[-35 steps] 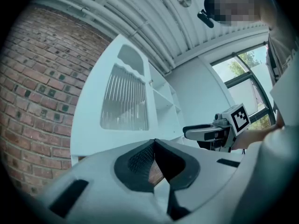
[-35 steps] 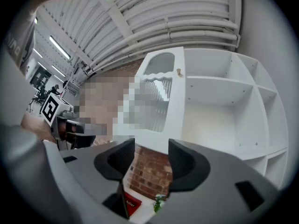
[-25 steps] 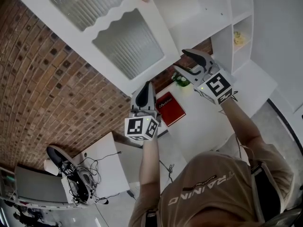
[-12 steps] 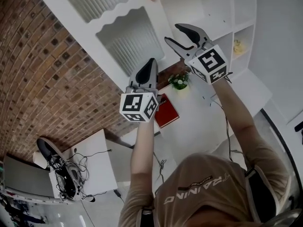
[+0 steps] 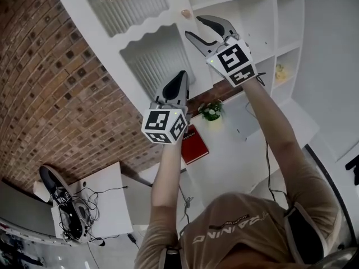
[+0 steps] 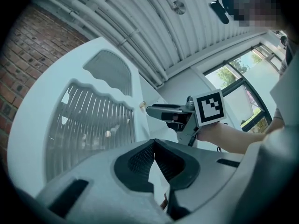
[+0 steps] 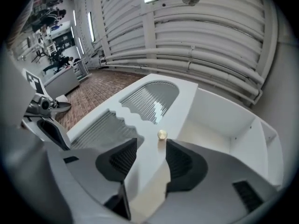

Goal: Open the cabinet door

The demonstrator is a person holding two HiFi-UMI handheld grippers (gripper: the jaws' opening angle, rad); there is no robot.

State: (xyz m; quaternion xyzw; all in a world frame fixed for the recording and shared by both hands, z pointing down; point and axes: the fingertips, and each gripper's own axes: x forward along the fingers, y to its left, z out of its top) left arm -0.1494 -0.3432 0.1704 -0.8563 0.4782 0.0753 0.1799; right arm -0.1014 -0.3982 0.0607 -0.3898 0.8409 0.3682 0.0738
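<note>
The white cabinet door [image 5: 112, 38] has two ribbed glass panels and a small brass knob [image 5: 185, 14] near its free edge. My right gripper [image 5: 194, 27] is open just below the knob, and its jaws have just been closing a little. In the right gripper view the knob [image 7: 162, 134] sits just past the fingertips, on the line between them, untouched, with the door edge [image 7: 145, 167] running between the jaws. My left gripper [image 5: 179, 76] is shut and empty, lower down in front of the lower glass panel [image 6: 88, 125]. The left gripper view also shows the right gripper [image 6: 161, 111] beside the knob [image 6: 142, 105].
Open white shelves [image 5: 247, 10] stand right of the door, with a small yellow object [image 5: 280, 72] in one. A brick wall [image 5: 56, 105] lies to the left. Below are a potted plant [image 5: 211, 111], a red book [image 5: 193, 144] and a small table with cables [image 5: 104, 200].
Both grippers have risen towards the cabinet door. The right one has moved up and left to just under the knob and rolled. The left stays shut.
</note>
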